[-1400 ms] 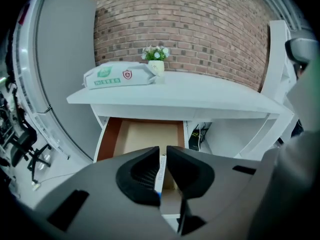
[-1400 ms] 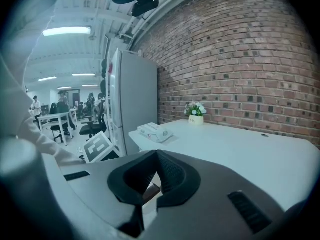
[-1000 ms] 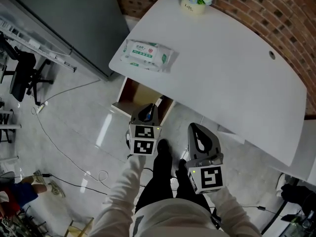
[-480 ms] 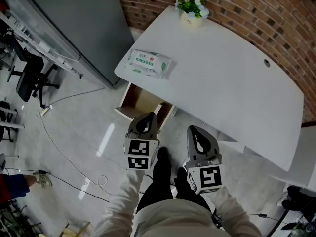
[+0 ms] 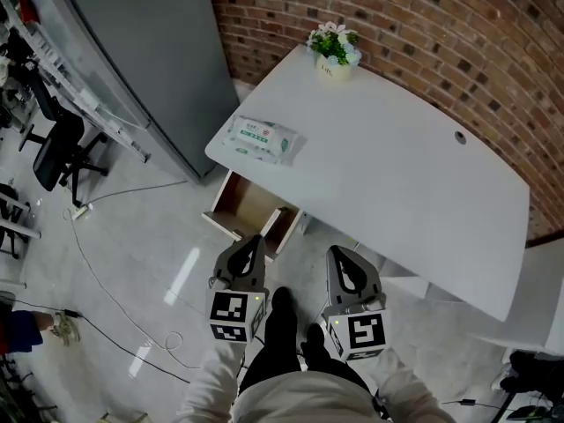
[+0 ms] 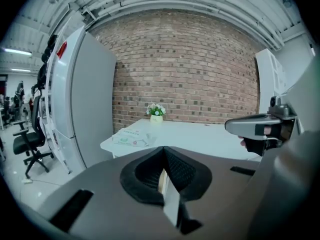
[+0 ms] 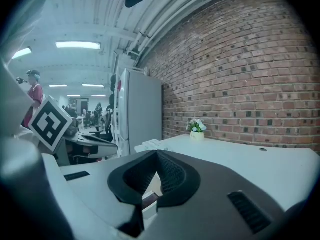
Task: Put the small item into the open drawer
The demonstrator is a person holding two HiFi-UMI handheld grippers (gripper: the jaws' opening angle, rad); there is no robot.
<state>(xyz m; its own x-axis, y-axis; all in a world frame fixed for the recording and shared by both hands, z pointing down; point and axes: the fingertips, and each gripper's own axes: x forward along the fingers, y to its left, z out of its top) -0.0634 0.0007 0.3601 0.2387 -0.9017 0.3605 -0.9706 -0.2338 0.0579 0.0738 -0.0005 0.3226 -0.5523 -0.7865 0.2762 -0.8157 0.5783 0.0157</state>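
Observation:
The wooden drawer stands pulled out under the left front corner of the white desk. Only its brown inside shows, and I can make out no item in it. A white and green wipes pack lies on the desk corner above it, also visible as the wipes pack in the left gripper view. My left gripper hovers just in front of the drawer, jaws shut and empty. My right gripper is beside it, in front of the desk edge, jaws together with nothing between them.
A small flower pot stands at the desk's far edge against the brick wall. A tall grey cabinet rises left of the desk. An office chair and cables are on the floor at left. The person's feet are below the grippers.
Both grippers have drawn back from the desk toward the person. The left one, which was over the drawer's front, has lifted away from it, leaving the whole drawer visible.

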